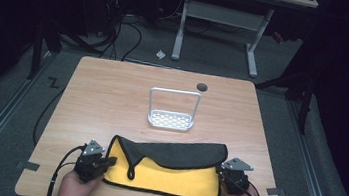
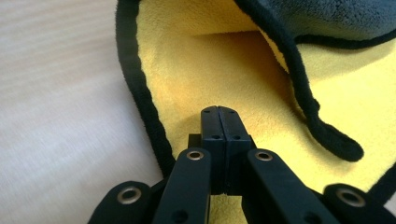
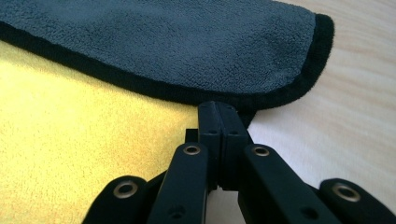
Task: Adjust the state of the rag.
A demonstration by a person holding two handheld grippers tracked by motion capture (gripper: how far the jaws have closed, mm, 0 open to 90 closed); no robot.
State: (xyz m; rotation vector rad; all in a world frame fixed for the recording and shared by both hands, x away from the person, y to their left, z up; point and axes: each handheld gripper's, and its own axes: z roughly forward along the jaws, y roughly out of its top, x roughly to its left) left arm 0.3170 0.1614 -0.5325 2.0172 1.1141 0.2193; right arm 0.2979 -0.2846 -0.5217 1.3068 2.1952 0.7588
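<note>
Bright table, dark surroundings, blurred close-ups

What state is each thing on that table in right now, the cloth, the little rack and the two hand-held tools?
Cloth: lying flat, yellow side up, its grey far edge folded over toward the person.
White rack: upright, empty, apart from the cloth.
Left gripper: jaws shut, at the cloth's left edge.
Right gripper: jaws shut, at the cloth's right edge.
Table: bearing cloth and rack.

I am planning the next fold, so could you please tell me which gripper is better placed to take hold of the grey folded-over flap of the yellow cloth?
Probably the right gripper: its shut jaws sit right at the black-trimmed corner of the grey folded-over flap. The left gripper, also shut, rests on the yellow face, short of the flap.
</note>
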